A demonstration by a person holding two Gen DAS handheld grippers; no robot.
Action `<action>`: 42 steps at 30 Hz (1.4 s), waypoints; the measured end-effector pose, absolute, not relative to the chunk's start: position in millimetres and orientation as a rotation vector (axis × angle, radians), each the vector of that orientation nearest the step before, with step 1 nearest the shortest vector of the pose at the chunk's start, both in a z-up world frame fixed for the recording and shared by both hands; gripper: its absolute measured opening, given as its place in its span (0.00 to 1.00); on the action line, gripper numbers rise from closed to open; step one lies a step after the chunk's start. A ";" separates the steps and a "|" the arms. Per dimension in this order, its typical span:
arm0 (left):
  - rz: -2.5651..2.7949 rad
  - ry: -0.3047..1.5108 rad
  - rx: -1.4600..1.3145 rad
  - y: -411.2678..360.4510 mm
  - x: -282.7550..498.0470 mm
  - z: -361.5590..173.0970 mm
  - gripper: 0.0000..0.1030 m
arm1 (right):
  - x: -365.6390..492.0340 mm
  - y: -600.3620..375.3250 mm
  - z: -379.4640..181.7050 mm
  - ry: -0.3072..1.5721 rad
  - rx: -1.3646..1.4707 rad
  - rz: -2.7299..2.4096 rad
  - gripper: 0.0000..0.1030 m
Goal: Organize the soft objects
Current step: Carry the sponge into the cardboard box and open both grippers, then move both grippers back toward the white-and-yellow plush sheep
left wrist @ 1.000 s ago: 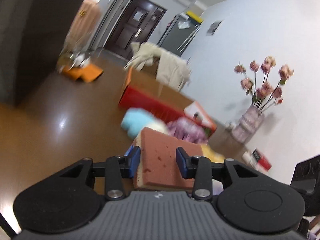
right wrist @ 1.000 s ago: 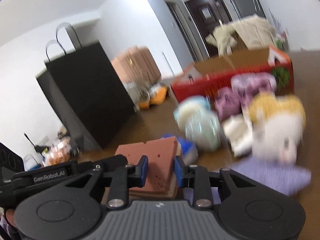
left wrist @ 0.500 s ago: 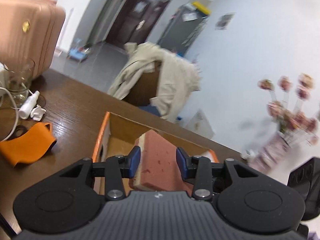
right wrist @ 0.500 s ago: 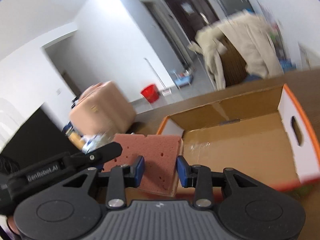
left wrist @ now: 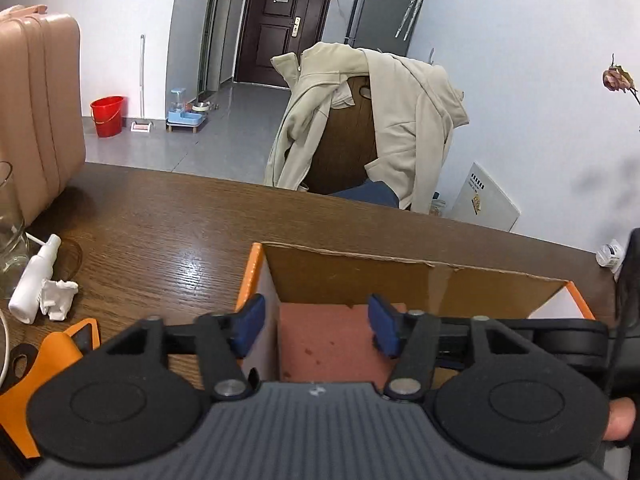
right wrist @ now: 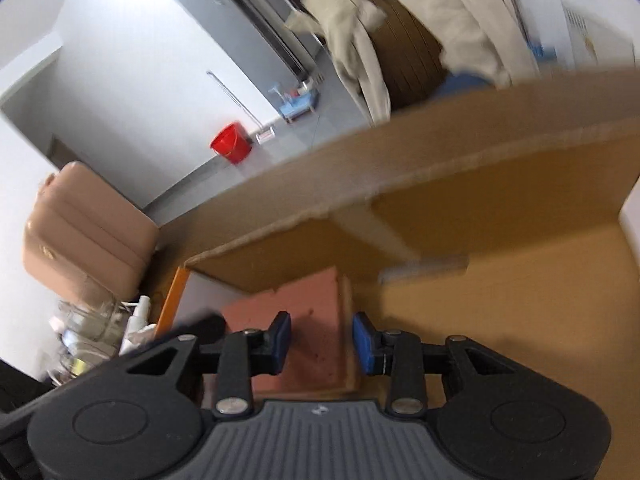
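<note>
A reddish-pink sponge block (left wrist: 324, 340) lies in the left corner of an open cardboard box (left wrist: 400, 276) with orange edges; it also shows in the right wrist view (right wrist: 296, 320). My left gripper (left wrist: 316, 330) is open above the sponge, its blue pads (left wrist: 249, 322) wide apart, one over the box's left wall. My right gripper (right wrist: 322, 344) is open too, its pads (right wrist: 362, 344) apart from the sponge's sides. The box's brown floor (right wrist: 500, 300) stretches to the right.
The box sits on a dark wooden table (left wrist: 160, 220). To the left are a white spray bottle (left wrist: 34, 280), a crumpled tissue (left wrist: 58, 298), a glass (left wrist: 10, 232), an orange item (left wrist: 60, 344) and a pink suitcase (left wrist: 36, 100). A chair with a beige jacket (left wrist: 360, 120) stands behind the table.
Both grippers carried the sponge from the pile of soft toys over to the box, lowered it into the left corner, and opened, letting go of it.
</note>
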State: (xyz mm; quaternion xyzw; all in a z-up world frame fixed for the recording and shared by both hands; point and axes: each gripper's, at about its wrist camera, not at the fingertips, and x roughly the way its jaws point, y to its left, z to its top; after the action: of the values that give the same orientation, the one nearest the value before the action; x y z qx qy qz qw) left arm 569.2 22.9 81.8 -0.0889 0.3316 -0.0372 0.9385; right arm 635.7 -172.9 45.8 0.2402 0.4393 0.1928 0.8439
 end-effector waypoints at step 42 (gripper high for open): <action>-0.173 0.278 -0.034 28.3 88.4 101.8 1.00 | 118.4 -281.6 123.9 0.315 -0.024 0.180 0.89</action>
State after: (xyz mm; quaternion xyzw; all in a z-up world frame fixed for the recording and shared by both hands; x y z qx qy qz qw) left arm 88.4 28.3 101.8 -0.0168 0.1383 -0.0860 0.9865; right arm 118.4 -281.6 123.9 -0.0121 0.1568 0.0895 0.9835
